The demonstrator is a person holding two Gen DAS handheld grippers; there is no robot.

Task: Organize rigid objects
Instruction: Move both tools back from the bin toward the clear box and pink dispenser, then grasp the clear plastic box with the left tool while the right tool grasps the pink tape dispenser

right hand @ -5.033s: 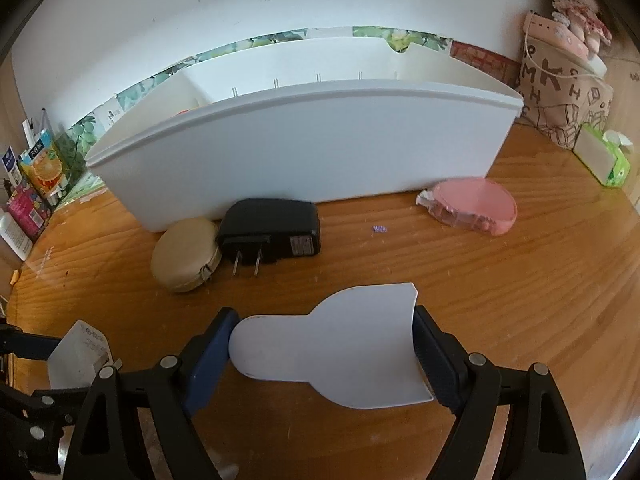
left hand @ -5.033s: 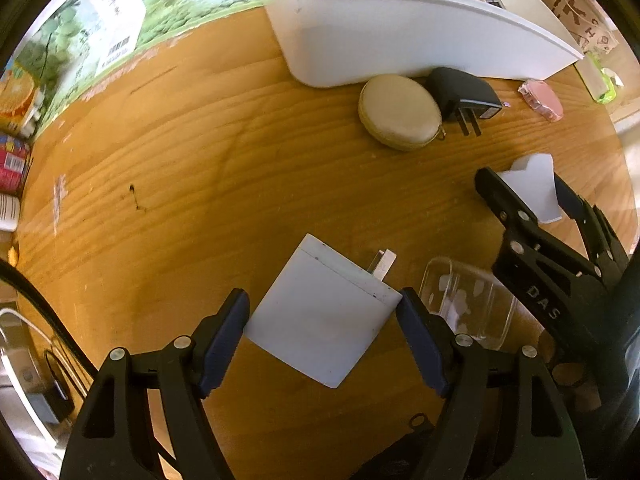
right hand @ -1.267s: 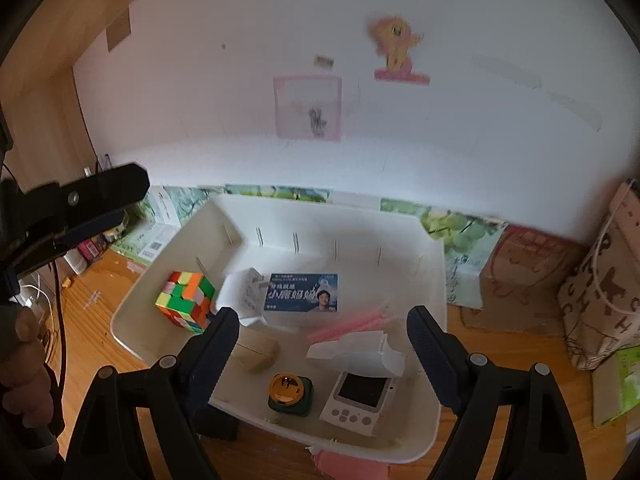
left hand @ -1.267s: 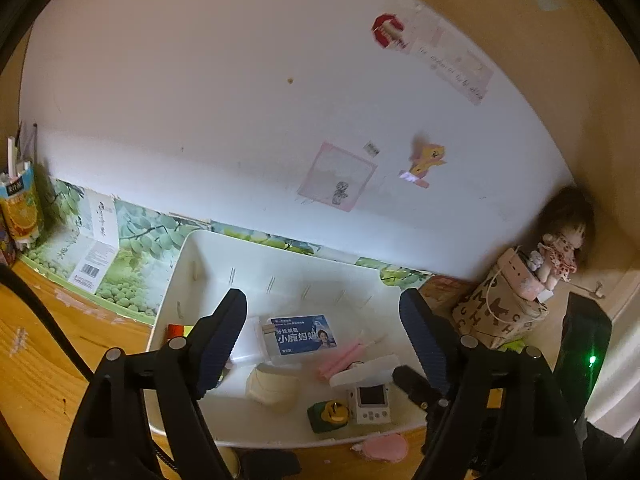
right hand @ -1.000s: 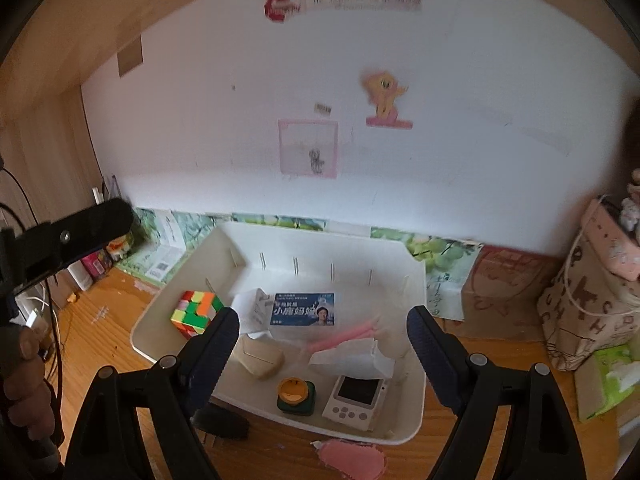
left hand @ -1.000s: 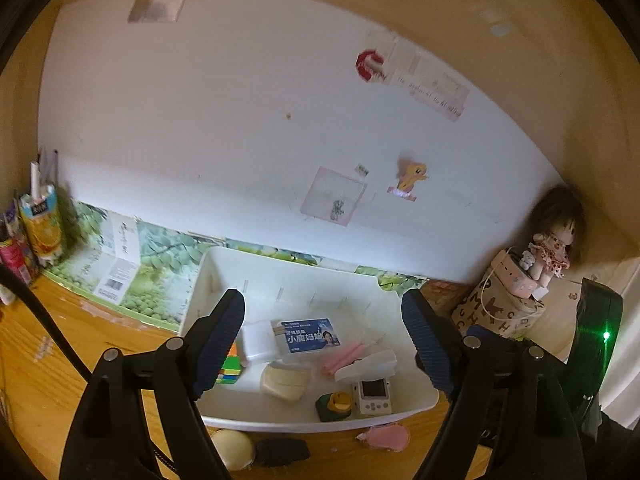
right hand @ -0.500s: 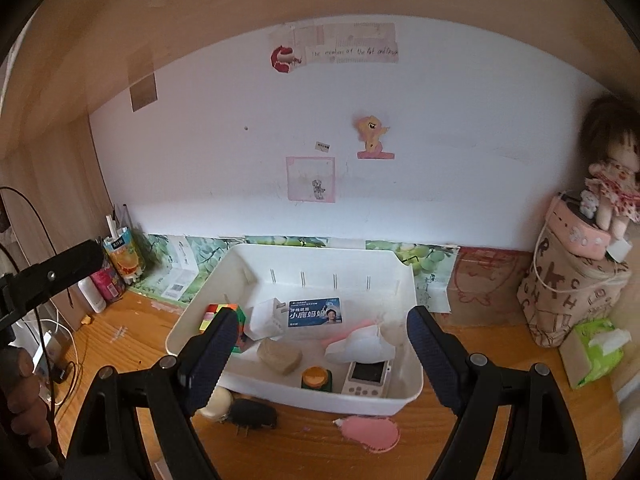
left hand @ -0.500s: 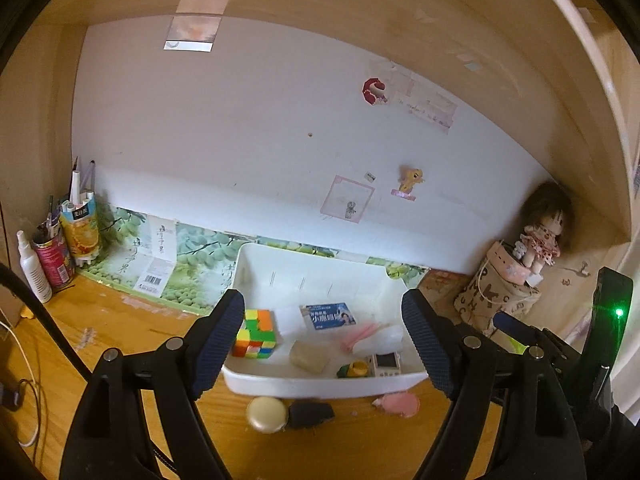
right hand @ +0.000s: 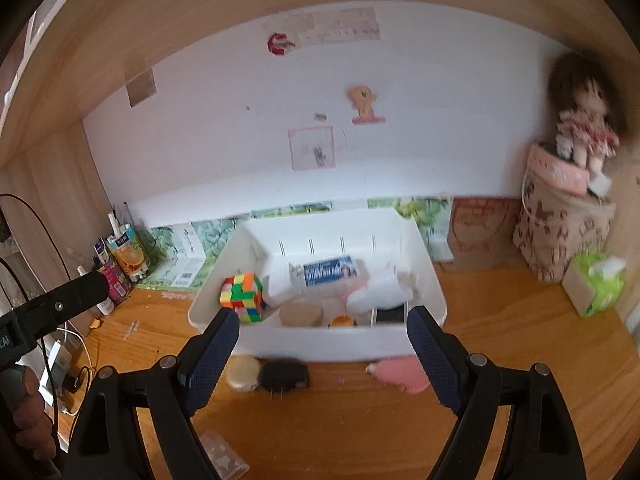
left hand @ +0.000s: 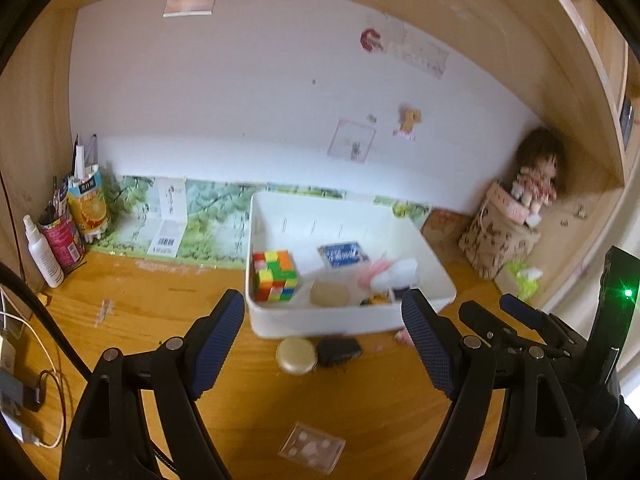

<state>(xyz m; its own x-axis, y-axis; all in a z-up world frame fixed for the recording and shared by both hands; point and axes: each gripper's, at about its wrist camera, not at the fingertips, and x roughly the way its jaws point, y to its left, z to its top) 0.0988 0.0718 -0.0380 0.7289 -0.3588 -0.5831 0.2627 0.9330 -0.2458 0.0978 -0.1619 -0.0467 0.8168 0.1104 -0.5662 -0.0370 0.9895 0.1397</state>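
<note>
Left gripper (left hand: pixel 322 334) is hanging wide open, nothing between the pads; right gripper (right hand: pixel 323 352) likewise spread and empty. Both are sitting high and back from the white bin (left hand: pixel 352 320), looking down at the wooden desk (left hand: pixel 160 320).

Leftovers are lying outside the bin, just in front of its near wall: round tan case (left hand: pixel 295 355), black charger (left hand: pixel 339 351) touching or nearly touching it on the right, pink flat item (right hand: pixel 400 371) further right. A clear plastic packet (left hand: pixel 312 447) is lying nearest, well apart from the bin.

Key relation: from the left gripper, tan case and charger are sitting ahead and below, roughly centred between the fingers. From the right gripper they're lying left of centre; the pink item is nearly under the right finger. So I'm judging left for case/charger, right for pink. Charger's long axis is running left-right, parallel to the bin wall; prongs are pointing toward the camera.

View differences: the right wrist is showing the pink item whole and the charger prongs; the left view is catching only a sliver of pink behind its own finger. The left view is showing the packet whole; the right view only its corner at bottom left. Both frames are motion-blurred, so fine detail is unreliable.
</note>
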